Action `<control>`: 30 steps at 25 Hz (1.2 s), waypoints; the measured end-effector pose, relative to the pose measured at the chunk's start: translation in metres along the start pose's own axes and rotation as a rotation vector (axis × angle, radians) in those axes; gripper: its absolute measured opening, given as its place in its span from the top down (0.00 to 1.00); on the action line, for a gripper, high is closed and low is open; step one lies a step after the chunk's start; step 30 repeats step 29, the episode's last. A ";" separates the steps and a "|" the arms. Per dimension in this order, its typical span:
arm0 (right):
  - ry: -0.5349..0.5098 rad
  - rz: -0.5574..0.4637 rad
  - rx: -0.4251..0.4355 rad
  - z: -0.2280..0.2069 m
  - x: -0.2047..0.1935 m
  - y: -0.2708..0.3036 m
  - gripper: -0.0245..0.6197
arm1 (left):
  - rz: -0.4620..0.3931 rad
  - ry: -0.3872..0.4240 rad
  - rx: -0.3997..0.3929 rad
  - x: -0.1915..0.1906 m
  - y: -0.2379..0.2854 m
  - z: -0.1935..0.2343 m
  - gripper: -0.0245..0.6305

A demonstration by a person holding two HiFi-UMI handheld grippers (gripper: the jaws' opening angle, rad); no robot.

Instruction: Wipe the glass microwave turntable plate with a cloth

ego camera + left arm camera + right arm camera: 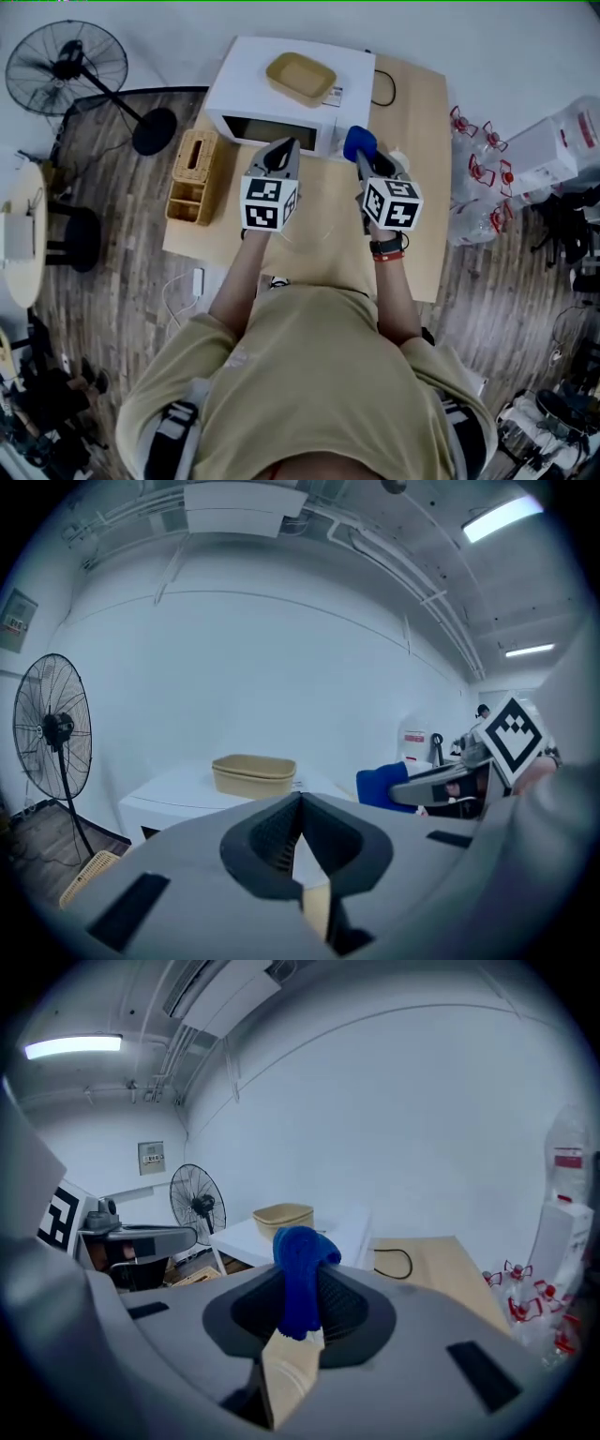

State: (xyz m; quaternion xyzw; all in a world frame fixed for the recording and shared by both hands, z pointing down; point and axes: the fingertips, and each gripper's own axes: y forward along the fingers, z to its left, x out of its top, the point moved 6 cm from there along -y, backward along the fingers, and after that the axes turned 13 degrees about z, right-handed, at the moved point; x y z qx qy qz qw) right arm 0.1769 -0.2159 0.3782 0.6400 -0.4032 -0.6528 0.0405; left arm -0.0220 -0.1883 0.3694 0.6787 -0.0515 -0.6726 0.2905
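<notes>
Person's standing at a wooden desk with 2 grippers held up side by side over it. The right claw is clamped down on a blue cloth. In the right gripper view the cloth is bunched up between the jaws and pokes out past the tips. The left claw is pinched together, and in the left gripper view its tips meet with nothing I can see between them. The glass plate is honestly hard to make out. There's just a faint rounded outline on the desk between and under the 2 grippers, close to the person's edge, and I can't tell if either claw is touching it. Behind it, at the far side of the desk, sits a white microwave with its door closed and a tan tray on top. A black cable loops on the desk just right of it. On the left end of the desk there's a woven caddy. Off the desk, a black standing fan is on the floor at the left, and packs of water bottles sit over on the right. There's also a dark watch on the right wrist.
</notes>
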 end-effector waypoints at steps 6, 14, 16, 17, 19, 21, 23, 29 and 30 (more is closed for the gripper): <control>-0.032 -0.094 -0.070 0.009 0.020 -0.013 0.81 | -0.052 0.007 0.028 0.017 -0.008 0.004 0.93; -0.045 -0.176 -0.108 0.008 0.019 -0.021 0.81 | -0.084 -0.004 0.027 0.012 -0.009 0.004 0.93; -0.041 -0.165 -0.084 0.006 0.020 -0.019 0.81 | -0.091 -0.003 0.016 0.014 -0.007 0.002 0.93; -0.040 -0.159 -0.073 0.006 0.020 -0.018 0.81 | -0.090 0.002 0.015 0.015 -0.005 0.001 0.93; -0.046 -0.146 -0.064 0.005 0.019 -0.016 0.81 | -0.081 0.013 0.013 0.013 -0.002 -0.001 0.93; -0.053 -0.131 -0.057 0.006 0.017 -0.014 0.81 | -0.067 0.016 0.006 0.009 0.002 -0.002 0.93; -0.057 -0.114 -0.045 0.007 0.014 -0.008 0.81 | -0.048 0.014 -0.010 0.004 0.007 -0.001 0.93; -0.096 -0.033 0.044 -0.001 0.003 0.028 0.81 | 0.092 0.059 -0.045 -0.030 0.037 0.013 0.93; -0.096 -0.033 0.044 -0.001 0.003 0.028 0.81 | 0.092 0.059 -0.045 -0.030 0.037 0.013 0.93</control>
